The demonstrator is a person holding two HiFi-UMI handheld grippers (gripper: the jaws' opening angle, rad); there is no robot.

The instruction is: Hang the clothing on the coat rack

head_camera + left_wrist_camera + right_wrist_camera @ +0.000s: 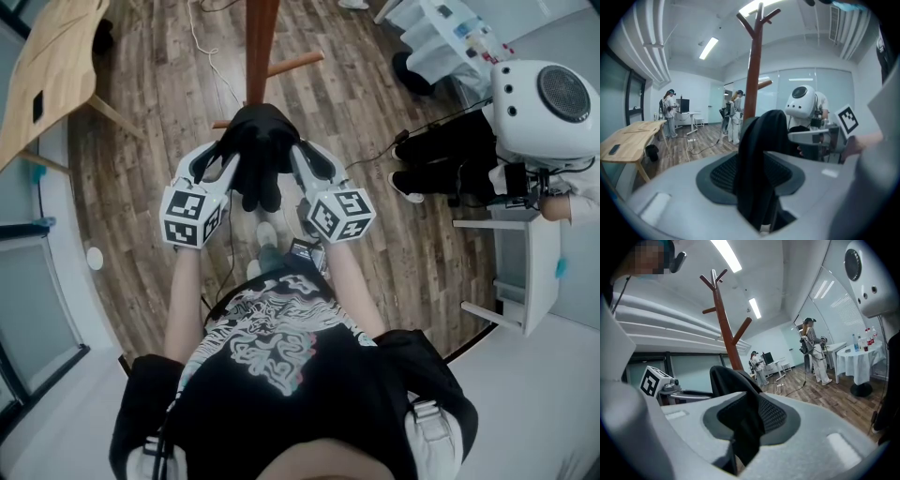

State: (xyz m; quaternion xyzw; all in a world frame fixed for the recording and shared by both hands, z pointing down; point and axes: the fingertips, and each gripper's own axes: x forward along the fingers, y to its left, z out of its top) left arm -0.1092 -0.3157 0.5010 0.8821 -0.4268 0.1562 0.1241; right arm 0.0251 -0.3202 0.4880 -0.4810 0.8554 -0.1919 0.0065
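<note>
A black garment [258,150] hangs bunched between my two grippers, just in front of the brown wooden coat rack [262,47]. My left gripper [223,169] is shut on the garment's left side; the black cloth [761,159] fills the gap between its jaws. On the other side my right gripper [296,161] is shut on the same cloth [740,413]. The rack's pole [753,70] rises just behind the garment, with pegs near its top [715,282] and lower pegs at the sides.
A wooden table [52,66] stands at the left. A white round-headed robot [544,103] and a white stand [525,262] are at the right. Cables [211,56] lie on the wood floor. Several people stand in the background [813,350].
</note>
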